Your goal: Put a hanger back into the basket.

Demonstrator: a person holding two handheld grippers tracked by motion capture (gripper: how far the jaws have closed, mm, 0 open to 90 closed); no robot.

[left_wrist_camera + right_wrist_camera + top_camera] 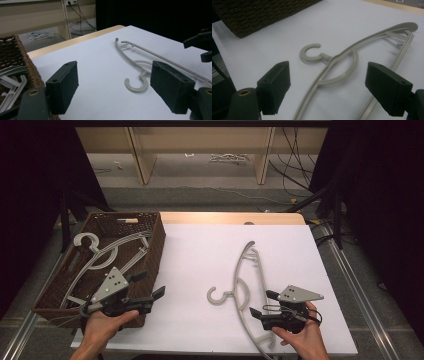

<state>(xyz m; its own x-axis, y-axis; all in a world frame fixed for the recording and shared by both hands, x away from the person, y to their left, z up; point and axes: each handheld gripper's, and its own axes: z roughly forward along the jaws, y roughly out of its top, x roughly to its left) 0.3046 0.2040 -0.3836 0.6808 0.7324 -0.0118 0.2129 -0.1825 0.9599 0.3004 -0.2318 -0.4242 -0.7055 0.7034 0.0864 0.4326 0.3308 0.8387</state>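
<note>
Grey hanger (342,65) flat on white table (262,50), between wide-apart jaws of right hand-held gripper (337,87), wicker basket (259,12) behind

Count: one grey plastic hanger (245,290) flat on the white table (200,270) toward its right edge, at least two more grey hangers (107,255) in one brown wicker basket (155,245) at the left edge, exact number unclear.

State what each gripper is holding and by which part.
Nothing is held. The left gripper and right gripper are both open, and the hanger lies free on the table.
</note>
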